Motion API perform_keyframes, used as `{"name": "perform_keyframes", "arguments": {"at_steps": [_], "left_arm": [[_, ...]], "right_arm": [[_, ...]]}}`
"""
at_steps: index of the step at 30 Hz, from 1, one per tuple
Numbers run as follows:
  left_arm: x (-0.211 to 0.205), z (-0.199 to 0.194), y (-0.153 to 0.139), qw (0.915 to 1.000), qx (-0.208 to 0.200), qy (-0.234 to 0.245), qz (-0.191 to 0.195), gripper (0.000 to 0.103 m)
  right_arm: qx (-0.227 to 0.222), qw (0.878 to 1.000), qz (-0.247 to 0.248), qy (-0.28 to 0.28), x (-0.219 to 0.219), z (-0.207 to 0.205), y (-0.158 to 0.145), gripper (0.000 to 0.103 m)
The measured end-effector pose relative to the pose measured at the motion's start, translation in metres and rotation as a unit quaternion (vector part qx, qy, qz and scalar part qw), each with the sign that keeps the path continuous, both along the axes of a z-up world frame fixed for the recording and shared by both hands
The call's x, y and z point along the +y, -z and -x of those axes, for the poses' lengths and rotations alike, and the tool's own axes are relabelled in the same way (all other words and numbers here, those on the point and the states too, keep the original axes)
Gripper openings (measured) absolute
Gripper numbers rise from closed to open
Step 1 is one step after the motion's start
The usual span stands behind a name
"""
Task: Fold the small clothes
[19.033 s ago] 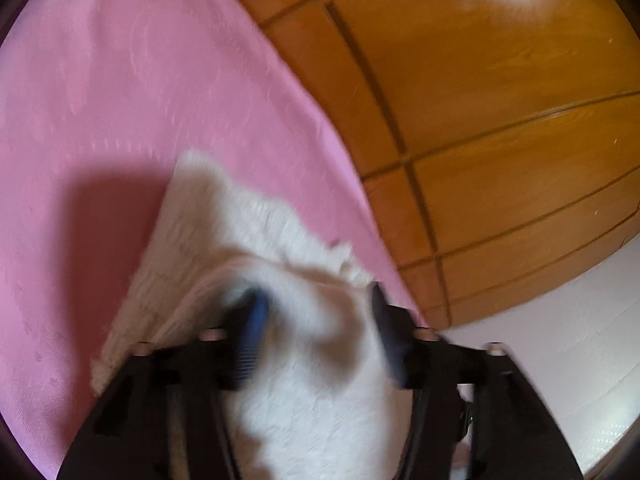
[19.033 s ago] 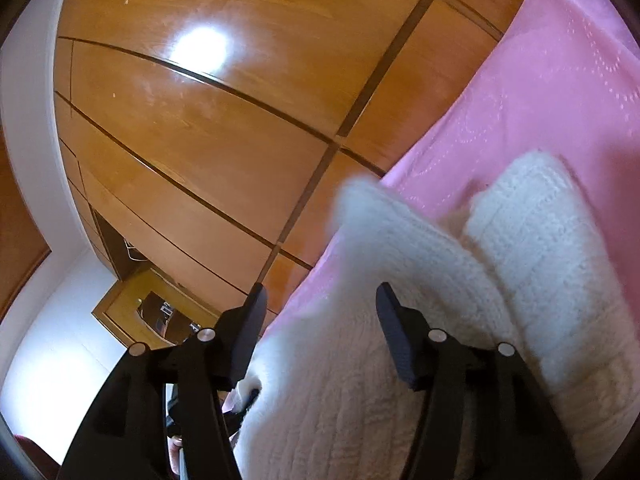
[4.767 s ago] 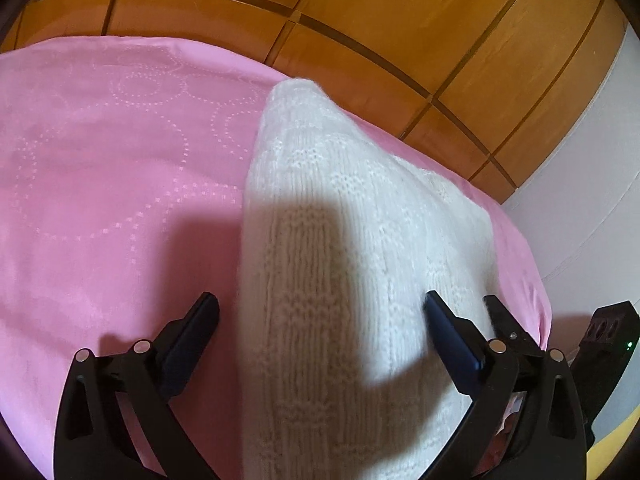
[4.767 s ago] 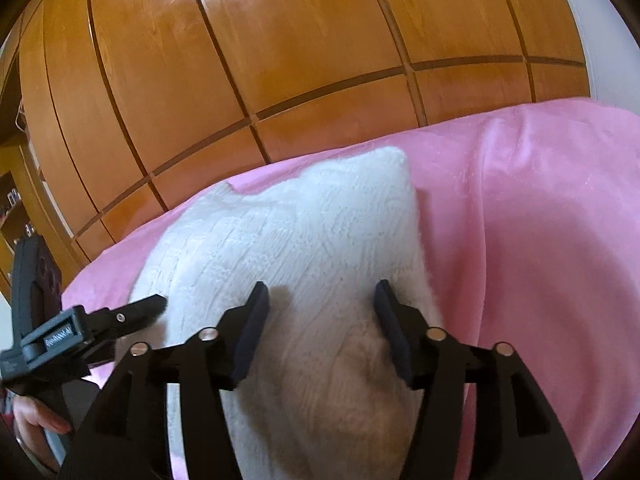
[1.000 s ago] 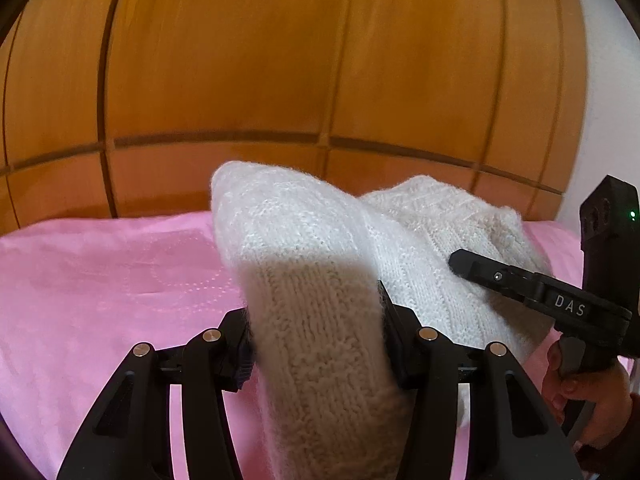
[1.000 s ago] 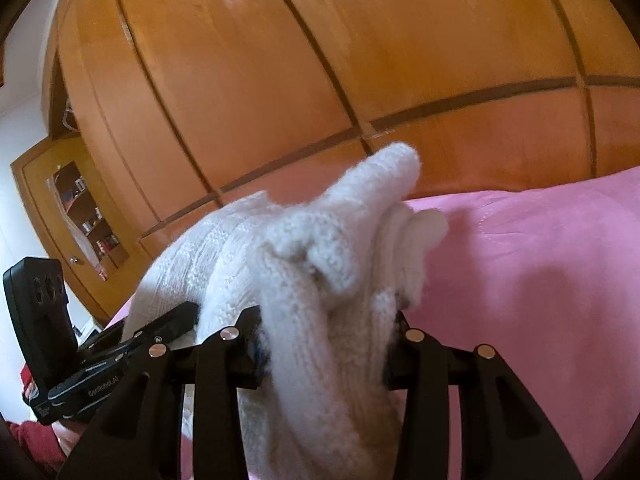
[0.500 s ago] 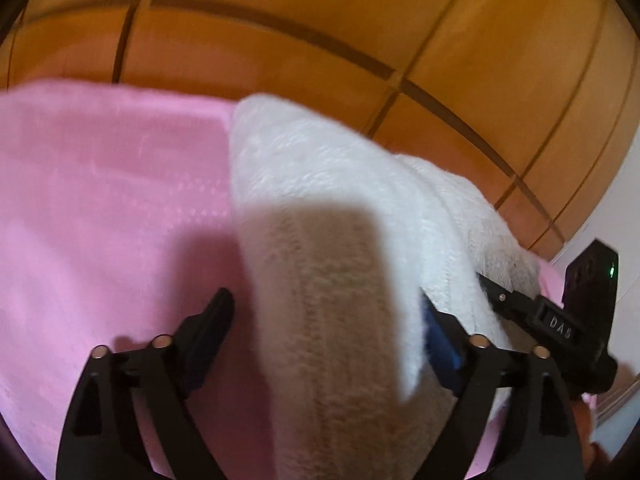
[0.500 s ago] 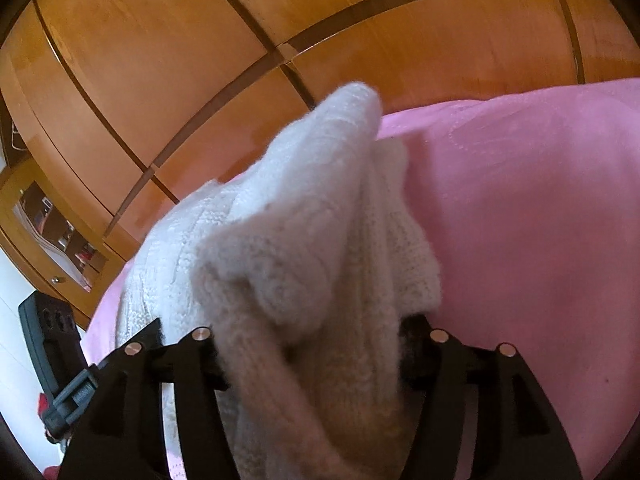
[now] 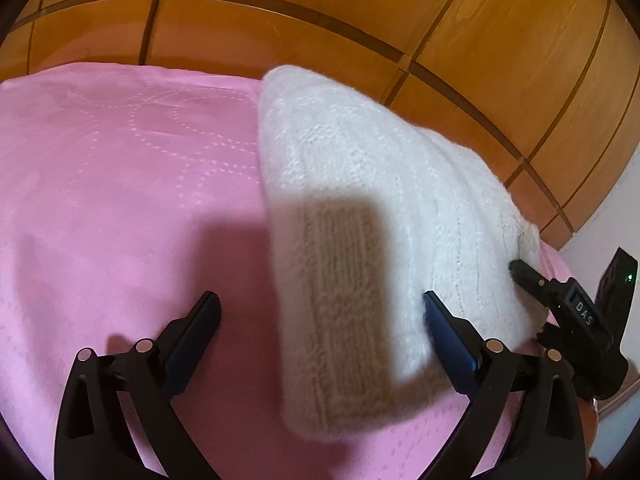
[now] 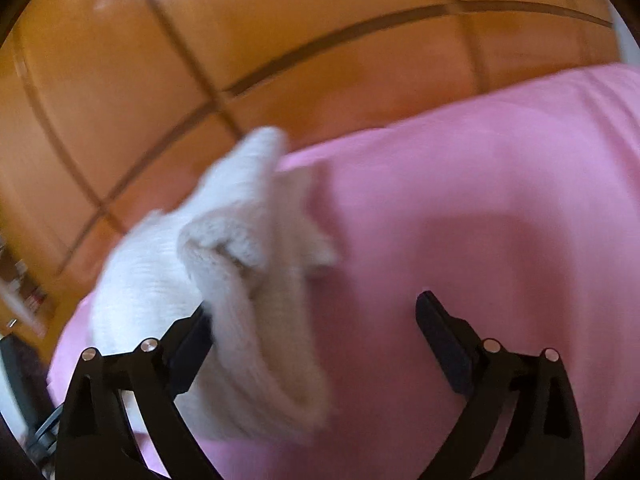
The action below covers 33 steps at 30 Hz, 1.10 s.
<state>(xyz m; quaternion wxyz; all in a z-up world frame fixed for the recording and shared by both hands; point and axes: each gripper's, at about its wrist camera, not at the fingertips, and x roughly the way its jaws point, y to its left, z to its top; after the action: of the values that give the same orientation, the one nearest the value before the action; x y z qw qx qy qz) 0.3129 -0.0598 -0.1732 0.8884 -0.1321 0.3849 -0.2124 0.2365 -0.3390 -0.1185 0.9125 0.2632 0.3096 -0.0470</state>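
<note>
A white knitted garment (image 9: pixel 360 184), folded into a thick bundle, lies on the pink bedspread (image 9: pixel 120 180). My left gripper (image 9: pixel 320 312) straddles its near end with jaws opening wide. The left pad stands clear of the knit and the right pad sits just beside it. In the blurred right wrist view the garment (image 10: pixel 240 240) rests against the left pad of my right gripper (image 10: pixel 314 312). Its jaws are opening too, and only pink bedspread (image 10: pixel 480 220) lies between the knit and the right pad. One finger (image 9: pixel 532 280) of the right gripper touches the garment's far right end.
Brown wooden panels (image 9: pixel 320 8) rise right behind the bed. A white wall (image 9: pixel 600 240) stands at the right. Bare bedspread stretches left of the garment in the left wrist view and right of it in the right wrist view.
Both grippers held the folded garment a second ago. Their jaws have since spread wide, both have sunk toward the bed, and the garment now rests on the bedspread.
</note>
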Motion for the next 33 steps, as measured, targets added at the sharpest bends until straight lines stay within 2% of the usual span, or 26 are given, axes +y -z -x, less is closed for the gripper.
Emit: {"name": "perform_keyframes", "arguments": {"at_steps": [4,7,13,17,22,25,29,31,33], "left_arm": [[0.0,0.007,0.0,0.9998,0.002,-0.008,-0.018,0.099],[0.008,0.015,0.002,0.9998,0.007,-0.015,-0.01,0.099],[0.021,0.035,0.002,0.9993,0.004,-0.036,0.003,0.099],[0.021,0.047,0.001,0.9986,-0.003,-0.052,-0.013,0.1],[0.016,0.064,-0.002,0.9963,-0.017,-0.069,-0.048,0.1],[0.014,0.081,-0.008,0.9921,-0.049,-0.088,-0.074,0.1],[0.004,0.11,-0.027,0.9817,-0.12,-0.1,-0.109,0.1],[0.0,0.126,-0.035,0.972,-0.158,-0.113,-0.133,0.1],[-0.006,0.144,-0.045,0.9561,-0.199,-0.133,-0.17,0.1]], "right_arm": [[0.025,0.999,0.031,0.023,0.004,0.0,-0.001,0.096],[0.031,0.997,0.062,0.031,0.011,0.004,-0.006,0.101],[0.002,0.997,0.057,0.058,0.014,0.041,-0.01,0.101],[-0.029,0.993,0.043,0.11,0.003,0.079,-0.012,0.101],[-0.06,0.985,0.036,0.159,0.001,0.105,-0.019,0.101],[-0.065,0.985,0.045,0.152,0.007,0.114,-0.022,0.101],[-0.064,0.99,0.09,0.087,0.037,0.115,-0.033,0.101],[-0.065,0.99,0.12,0.038,0.056,0.113,-0.04,0.101],[-0.062,0.986,0.154,-0.007,0.075,0.112,-0.045,0.101]]}}
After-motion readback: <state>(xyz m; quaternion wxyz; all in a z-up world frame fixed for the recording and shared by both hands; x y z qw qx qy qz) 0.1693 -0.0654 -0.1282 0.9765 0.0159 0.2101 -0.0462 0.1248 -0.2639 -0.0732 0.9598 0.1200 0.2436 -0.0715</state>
